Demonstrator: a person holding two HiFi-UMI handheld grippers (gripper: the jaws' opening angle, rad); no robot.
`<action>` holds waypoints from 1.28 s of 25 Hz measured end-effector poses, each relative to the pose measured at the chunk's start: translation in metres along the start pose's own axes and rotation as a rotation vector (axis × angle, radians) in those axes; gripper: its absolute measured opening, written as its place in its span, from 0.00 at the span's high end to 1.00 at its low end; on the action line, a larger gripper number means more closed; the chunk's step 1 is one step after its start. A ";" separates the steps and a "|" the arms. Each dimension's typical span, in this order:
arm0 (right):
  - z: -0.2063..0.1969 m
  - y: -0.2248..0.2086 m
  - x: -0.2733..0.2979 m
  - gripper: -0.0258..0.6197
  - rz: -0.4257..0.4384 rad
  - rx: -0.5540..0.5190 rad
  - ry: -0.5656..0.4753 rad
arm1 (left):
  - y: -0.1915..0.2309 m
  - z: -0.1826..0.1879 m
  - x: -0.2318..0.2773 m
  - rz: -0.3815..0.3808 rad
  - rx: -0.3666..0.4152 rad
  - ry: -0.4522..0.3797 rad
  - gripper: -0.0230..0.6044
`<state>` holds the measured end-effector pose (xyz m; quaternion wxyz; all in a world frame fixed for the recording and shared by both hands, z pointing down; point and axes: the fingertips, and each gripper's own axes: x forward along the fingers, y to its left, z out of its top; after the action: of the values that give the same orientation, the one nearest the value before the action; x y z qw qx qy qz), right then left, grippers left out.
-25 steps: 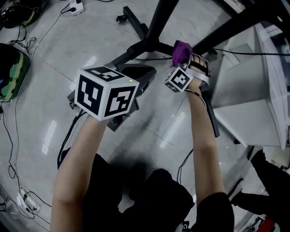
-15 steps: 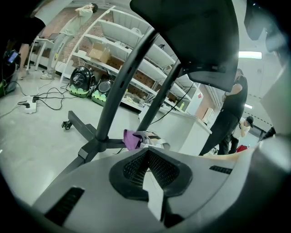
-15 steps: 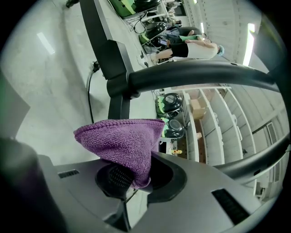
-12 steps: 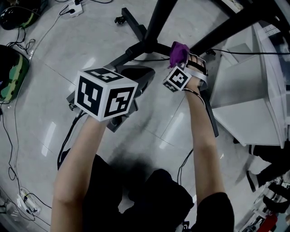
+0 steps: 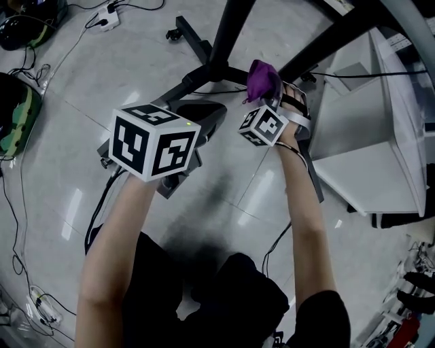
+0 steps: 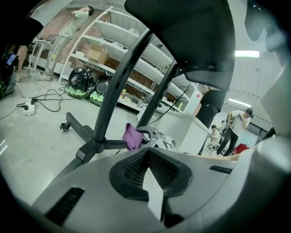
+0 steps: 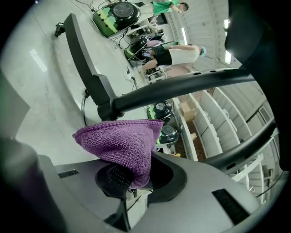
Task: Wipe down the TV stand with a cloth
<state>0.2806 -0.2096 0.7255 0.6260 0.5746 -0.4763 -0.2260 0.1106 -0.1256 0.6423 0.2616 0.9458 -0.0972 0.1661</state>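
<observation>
The TV stand point(image 5: 219, 66) is black, with a hub on the floor, legs that spread out and a post rising from it. My right gripper point(image 5: 273, 92) is shut on a purple cloth point(image 5: 262, 78), held just right of the hub over a leg. In the right gripper view the cloth point(image 7: 122, 141) bulges from the jaws in front of a black bar point(image 7: 182, 86); whether it touches, I cannot tell. My left gripper point(image 5: 204, 115) hangs to the left, below the hub, shut and holding nothing point(image 6: 150, 168). The left gripper view also shows the cloth point(image 6: 132, 136).
A white cabinet point(image 5: 367, 136) stands close on the right. Cables and a power strip point(image 5: 105, 17) lie on the tiled floor at the upper left. A green and black bag point(image 5: 13, 109) rests at the left edge. Shelving point(image 6: 136, 50) and people fill the background.
My right gripper has edged a little left toward the hub with the cloth. A dark figure at the lower right has left the head view. The left gripper has barely moved.
</observation>
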 end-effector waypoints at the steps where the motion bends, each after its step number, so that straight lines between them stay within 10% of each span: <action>1: 0.002 -0.007 -0.007 0.85 -0.015 0.014 -0.012 | 0.000 0.000 0.000 0.002 0.001 0.001 0.95; 32: -0.091 -0.275 -0.134 0.85 -0.568 0.260 0.036 | -0.036 0.006 -0.006 0.001 0.055 -0.004 0.95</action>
<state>0.3719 -0.1178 0.4336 0.4675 0.7639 -0.3105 -0.3187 0.1166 -0.0979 0.6186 0.2352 0.9529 -0.0935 0.1669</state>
